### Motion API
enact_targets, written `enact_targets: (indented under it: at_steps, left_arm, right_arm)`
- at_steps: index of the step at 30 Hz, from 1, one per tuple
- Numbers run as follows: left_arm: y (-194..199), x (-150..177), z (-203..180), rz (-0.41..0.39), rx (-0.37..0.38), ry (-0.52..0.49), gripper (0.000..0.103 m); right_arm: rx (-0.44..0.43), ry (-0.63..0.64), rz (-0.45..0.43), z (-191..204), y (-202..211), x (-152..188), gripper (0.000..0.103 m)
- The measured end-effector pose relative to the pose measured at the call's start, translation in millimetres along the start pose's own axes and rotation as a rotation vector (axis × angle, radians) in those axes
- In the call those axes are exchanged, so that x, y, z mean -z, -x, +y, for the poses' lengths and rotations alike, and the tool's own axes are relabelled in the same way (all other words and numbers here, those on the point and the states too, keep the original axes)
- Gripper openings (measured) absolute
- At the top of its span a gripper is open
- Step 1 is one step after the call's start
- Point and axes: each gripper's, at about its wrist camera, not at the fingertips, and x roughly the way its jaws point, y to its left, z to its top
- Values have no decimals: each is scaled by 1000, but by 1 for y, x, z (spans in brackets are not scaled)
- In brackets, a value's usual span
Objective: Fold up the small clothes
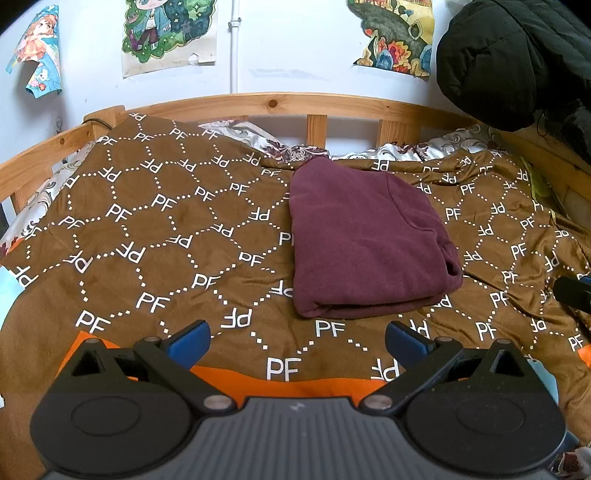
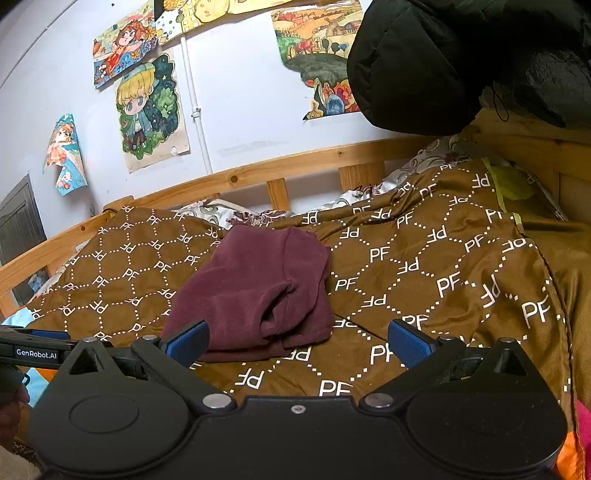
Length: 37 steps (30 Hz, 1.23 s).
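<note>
A maroon garment (image 1: pixel 365 243) lies folded into a thick rectangle on the brown blanket (image 1: pixel 155 229), a little right of centre in the left wrist view. My left gripper (image 1: pixel 297 339) is open and empty, just short of its near edge. In the right wrist view the same garment (image 2: pixel 255 295) lies ahead and slightly left, with a rumpled fold at its near right corner. My right gripper (image 2: pixel 297 339) is open and empty; its left blue pad (image 2: pixel 188 341) is close to the garment's near edge. The left gripper's body (image 2: pixel 33 350) shows at the left edge there.
The blanket (image 2: pixel 424 273) covers a bed with a wooden rail (image 1: pixel 273 103) along the far side. A black puffy jacket (image 1: pixel 513 59) hangs at the upper right. Posters (image 1: pixel 168 33) hang on the white wall. An orange cloth (image 1: pixel 280 386) lies under the blanket's near edge.
</note>
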Motion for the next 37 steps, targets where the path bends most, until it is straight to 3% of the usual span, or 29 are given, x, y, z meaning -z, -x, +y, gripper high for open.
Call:
enact_targets:
  at_steps: [16, 37]
  left_arm:
    - [-1, -3, 3, 41, 33, 49, 102]
    - [-2, -4, 2, 46, 8, 41, 102]
  right_arm:
    - [5, 4, 8, -1, -2, 5, 102]
    - [11, 1, 18, -3, -1, 5, 102]
